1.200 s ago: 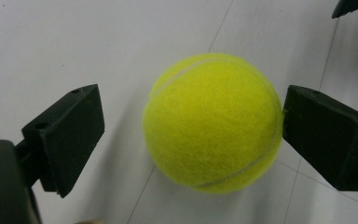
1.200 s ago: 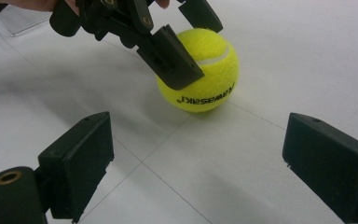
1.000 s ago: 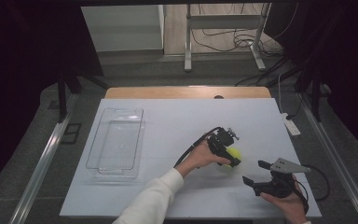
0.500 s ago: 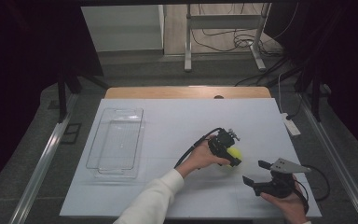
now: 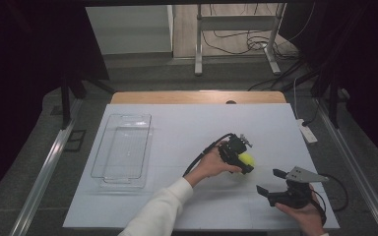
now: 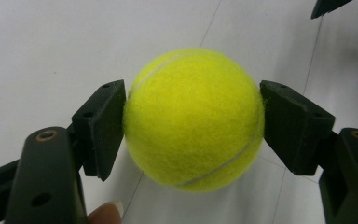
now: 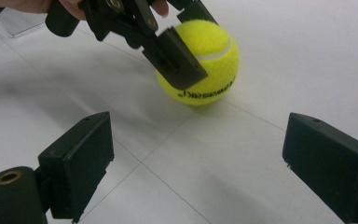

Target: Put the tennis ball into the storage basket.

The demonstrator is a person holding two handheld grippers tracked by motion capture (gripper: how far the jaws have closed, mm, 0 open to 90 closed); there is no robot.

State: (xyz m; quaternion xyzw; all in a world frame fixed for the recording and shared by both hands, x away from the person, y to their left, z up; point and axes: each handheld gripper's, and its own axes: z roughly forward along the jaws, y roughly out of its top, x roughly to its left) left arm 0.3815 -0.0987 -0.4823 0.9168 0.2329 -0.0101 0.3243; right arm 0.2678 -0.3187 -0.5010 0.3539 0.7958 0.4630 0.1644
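The left hand-held gripper [image 5: 243, 162] had just been closing its jaws, and they stood clamped on the fuzzy yellow-green tennis ball [image 6: 193, 119], one black pad [image 6: 101, 126] pressed against each side at the ball's widest part. That even, across-the-middle hold looked chosen so the round, springy felt could not squirt out once lifted. The ball sat squarely between those jaws, low against the white bench [image 5: 177, 128], and whether it touched the surface could not be told.

The right hand-held gripper [image 5: 270, 183] waited just beside the left one, toward the person, its jaws wide apart with nothing between them. It pointed at the ball, probably ready to steady or receive it while staying out of the way of the grasp.

Well away from the left hand-held gripper, on the far side from the right one, lay a clear rectangular plastic tray [image 5: 123, 147], seemingly the likely destination for the ball, with open bench between the two.
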